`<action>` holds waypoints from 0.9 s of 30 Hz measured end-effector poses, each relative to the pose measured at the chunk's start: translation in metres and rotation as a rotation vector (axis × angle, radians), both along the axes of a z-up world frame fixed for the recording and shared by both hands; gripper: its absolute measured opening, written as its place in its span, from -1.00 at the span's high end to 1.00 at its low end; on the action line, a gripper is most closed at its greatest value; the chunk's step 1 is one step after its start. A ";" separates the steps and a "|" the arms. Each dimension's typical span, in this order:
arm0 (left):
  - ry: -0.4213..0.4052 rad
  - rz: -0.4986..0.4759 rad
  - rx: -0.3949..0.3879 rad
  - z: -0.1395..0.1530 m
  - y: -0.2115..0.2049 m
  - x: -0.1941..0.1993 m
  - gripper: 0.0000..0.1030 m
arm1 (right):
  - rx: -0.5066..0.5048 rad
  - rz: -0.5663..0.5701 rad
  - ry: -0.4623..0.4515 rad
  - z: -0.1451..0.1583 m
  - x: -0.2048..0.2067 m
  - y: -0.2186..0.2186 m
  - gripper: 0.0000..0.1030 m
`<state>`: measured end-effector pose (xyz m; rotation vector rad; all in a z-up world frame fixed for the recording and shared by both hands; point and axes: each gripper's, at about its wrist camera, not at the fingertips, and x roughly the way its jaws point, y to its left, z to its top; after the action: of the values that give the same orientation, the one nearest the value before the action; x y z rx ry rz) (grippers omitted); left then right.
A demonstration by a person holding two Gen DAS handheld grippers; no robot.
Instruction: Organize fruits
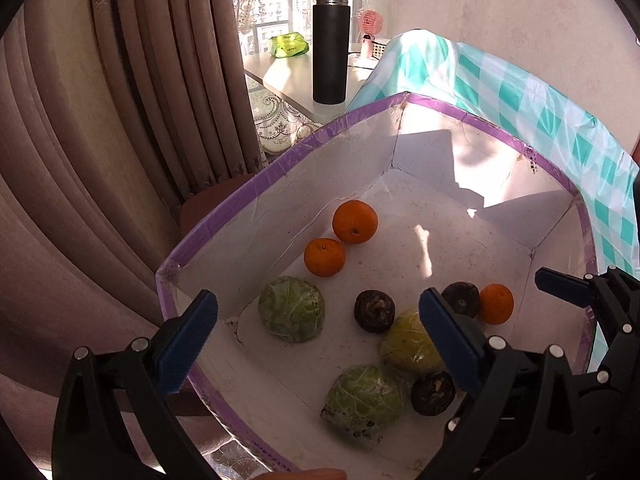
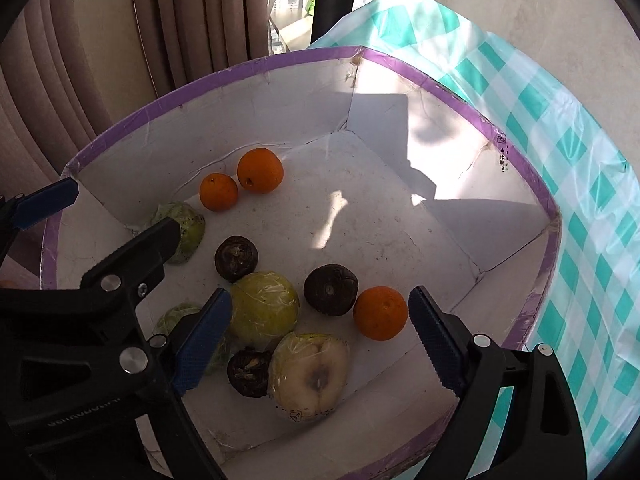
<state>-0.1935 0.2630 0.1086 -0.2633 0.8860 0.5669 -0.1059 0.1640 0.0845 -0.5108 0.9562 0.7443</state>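
Blue-padded fingers of my left hand-held gripper point(image 1: 318, 334) fill the bottom of the left wrist view, spread wide with nothing gripped between them, hanging over a white box point(image 1: 280, 184) with a purple taped rim. On the box floor I see two oranges point(image 1: 355, 222) touching each other near the far left wall, and a third orange point(image 1: 496, 304) off to the right, beside a dark round fruit point(image 1: 461, 299). Another dark fruit point(image 1: 374, 311) sits mid-floor and a third lies nearer me. Two wrapped green fruits point(image 1: 291, 309) and a yellower wrapped one point(image 1: 408, 344) lie among them. My right hand-held gripper point(image 1: 576, 284) shows at the right edge of this view. Beyond the box stand a black flask point(image 1: 330, 48), a teal checked cloth point(image 1: 560, 120) and brown curtains point(image 1: 120, 120). From the right wrist view, my right hand-held gripper point(image 2: 320, 338) is also wide open and empty, poised above a wrapped pale fruit point(image 2: 308, 376) lying cut-looking side up, touching a dark fruit point(image 2: 249, 372) at its left. A lone orange point(image 2: 380, 312) sits just inside the right finger, next to another dark fruit point(image 2: 330, 289). All the fruit lies loose inside the box, none held.
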 end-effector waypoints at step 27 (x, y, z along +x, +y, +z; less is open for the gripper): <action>0.002 -0.004 -0.029 -0.009 0.000 0.000 -0.96 | 0.005 -0.010 -0.004 -0.003 -0.002 -0.002 -0.68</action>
<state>-0.1935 0.2628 0.0996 -0.2871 0.8965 0.5511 -0.1079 0.1621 0.0817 -0.5031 0.9524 0.7363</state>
